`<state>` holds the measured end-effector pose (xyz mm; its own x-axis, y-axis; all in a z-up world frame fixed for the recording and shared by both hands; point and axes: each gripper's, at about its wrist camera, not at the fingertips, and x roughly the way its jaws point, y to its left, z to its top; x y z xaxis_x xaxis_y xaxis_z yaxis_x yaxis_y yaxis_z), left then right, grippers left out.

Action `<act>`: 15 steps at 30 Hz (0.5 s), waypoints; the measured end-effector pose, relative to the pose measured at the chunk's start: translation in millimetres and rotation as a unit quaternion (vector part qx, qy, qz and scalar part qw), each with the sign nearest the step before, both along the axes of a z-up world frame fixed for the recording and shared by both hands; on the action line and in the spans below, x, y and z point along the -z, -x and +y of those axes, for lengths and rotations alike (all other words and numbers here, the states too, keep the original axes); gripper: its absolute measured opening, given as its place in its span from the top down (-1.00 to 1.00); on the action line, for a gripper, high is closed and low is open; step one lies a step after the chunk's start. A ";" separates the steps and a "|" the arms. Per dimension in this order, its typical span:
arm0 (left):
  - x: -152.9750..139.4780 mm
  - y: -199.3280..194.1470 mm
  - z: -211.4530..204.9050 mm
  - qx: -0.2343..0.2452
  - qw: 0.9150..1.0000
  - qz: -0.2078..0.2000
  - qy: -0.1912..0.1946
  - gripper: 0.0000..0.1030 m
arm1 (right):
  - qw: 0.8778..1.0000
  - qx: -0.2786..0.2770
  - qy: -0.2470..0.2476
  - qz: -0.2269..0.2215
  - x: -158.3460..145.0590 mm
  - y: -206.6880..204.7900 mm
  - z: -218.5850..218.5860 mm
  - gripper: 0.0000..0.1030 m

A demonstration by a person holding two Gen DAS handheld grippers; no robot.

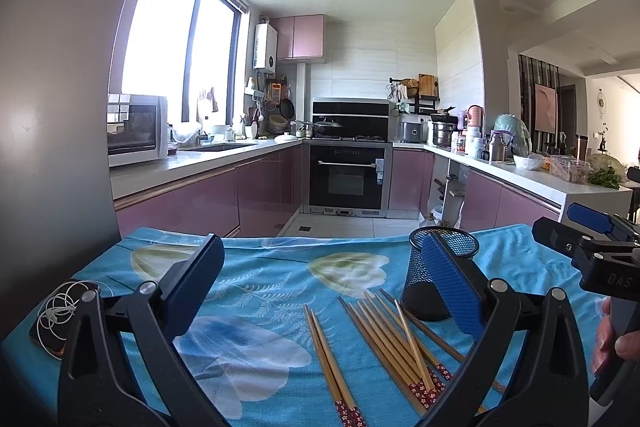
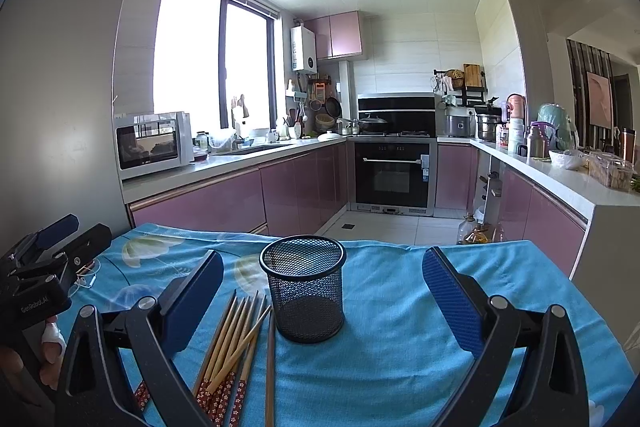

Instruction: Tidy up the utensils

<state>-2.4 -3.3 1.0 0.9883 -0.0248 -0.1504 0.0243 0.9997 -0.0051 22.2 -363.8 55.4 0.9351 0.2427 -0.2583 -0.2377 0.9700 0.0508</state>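
Pre-grasp stage. Left gripper (image 1: 324, 291) and right gripper (image 2: 320, 301) both spread wide, holding nothing. Bamboo chopsticks (image 1: 384, 343) lie loose on the blue floral cloth (image 1: 272, 267), just beside the empty mesh cup (image 2: 303, 287). Next move likely needs lowering onto one chopstick and pinching it.

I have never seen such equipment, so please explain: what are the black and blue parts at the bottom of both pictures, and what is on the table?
These are two hand-held grippers, each with a camera looking along its two fingers. One picture is from the left gripper, the other from the right gripper. Both are open and hold nothing. On the blue flowered cloth lie wooden chopsticks beside an upright, seemingly empty black mesh cup. A phone with white earphones lies at the cloth's left edge.
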 end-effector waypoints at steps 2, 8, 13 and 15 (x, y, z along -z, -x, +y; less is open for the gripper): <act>-0.3 0.9 -1.1 0.000 1.000 -0.001 -0.001 -0.89 | 1.000 0.000 -0.001 0.000 -1.2 -0.6 1.1 -0.87; -0.3 1.7 2.3 -0.001 1.000 -0.001 0.001 -0.89 | 1.000 0.000 -0.001 0.001 1.7 0.1 -1.8 -0.87; -1.4 3.2 1.3 -0.002 1.000 -0.002 -0.002 -0.89 | 1.000 -0.001 -0.003 0.003 -0.6 -0.6 -1.3 -0.87; -2.2 4.4 1.3 -0.001 1.000 -0.003 -0.001 -0.89 | 1.000 -0.001 -0.003 0.004 -2.0 -1.2 -0.4 -0.87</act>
<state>-6.8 -2.0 3.2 0.9892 -0.0215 -0.1451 0.0214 0.9998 -0.0025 23.4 -364.2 57.3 0.9330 0.2453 -0.2634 -0.2384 0.9694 0.0585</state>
